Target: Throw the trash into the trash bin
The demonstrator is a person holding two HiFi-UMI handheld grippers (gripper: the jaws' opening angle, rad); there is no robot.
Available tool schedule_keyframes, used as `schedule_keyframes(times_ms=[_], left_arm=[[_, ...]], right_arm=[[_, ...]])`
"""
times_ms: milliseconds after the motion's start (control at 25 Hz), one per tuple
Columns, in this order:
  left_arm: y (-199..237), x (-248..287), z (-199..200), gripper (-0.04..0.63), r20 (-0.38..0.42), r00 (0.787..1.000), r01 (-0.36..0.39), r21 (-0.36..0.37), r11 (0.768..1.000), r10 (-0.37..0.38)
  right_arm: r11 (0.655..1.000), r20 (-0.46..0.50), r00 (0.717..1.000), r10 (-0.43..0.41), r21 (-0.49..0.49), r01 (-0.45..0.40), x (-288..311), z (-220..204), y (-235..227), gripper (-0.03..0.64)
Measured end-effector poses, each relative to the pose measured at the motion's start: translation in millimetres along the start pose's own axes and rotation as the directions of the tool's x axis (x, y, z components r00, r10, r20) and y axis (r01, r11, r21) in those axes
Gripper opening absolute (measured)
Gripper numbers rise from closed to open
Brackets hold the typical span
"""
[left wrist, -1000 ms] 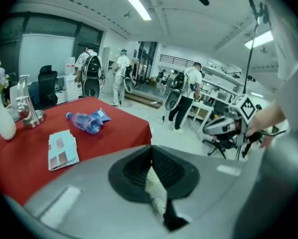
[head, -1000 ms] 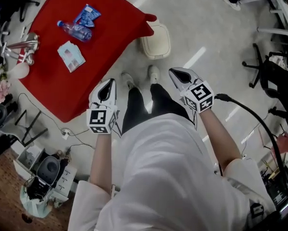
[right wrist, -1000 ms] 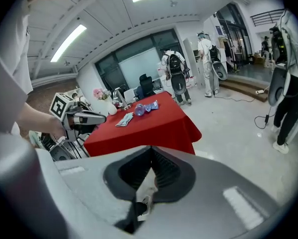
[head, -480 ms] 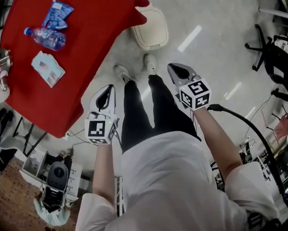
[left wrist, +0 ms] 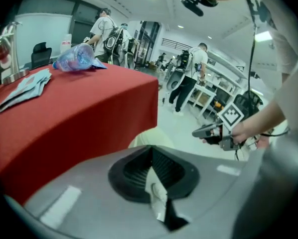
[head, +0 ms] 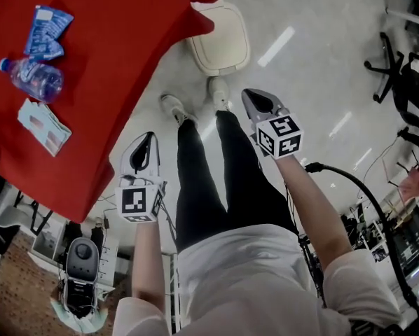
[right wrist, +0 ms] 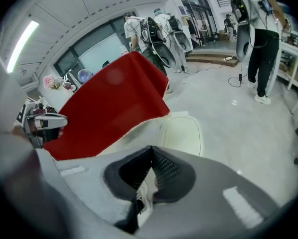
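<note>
The counter is red, the trash bin is cream, the packets are blue, the trousers are black, and the floor is pale grey.

Bright ceiling strip lights glare off the floor — fisheye edges dark, blurred.

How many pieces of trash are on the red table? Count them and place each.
3, on the red table: a blue packet farthest, a plastic bottle beside it, a flat pale packet nearest. More may lie out of frame.
</note>
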State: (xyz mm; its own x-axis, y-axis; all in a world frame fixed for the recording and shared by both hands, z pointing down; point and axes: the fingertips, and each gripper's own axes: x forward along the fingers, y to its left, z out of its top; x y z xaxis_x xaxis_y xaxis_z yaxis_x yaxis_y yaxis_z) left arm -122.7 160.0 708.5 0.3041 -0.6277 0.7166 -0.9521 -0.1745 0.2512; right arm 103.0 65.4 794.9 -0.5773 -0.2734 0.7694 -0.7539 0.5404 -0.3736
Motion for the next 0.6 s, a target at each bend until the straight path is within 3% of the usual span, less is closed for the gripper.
schedule_keyframes(times_ms=[600], left_arm=[[8.9, 65.5, -52.0, 0.005, -0.059, 0.998, -0.011, 0.006, 1.000, 0.012]], right_arm=[[1.000, -0.089, 0.996, -0.004, 0.022, 0.006, 106.3, -77.3, -46.8, 0.000]])
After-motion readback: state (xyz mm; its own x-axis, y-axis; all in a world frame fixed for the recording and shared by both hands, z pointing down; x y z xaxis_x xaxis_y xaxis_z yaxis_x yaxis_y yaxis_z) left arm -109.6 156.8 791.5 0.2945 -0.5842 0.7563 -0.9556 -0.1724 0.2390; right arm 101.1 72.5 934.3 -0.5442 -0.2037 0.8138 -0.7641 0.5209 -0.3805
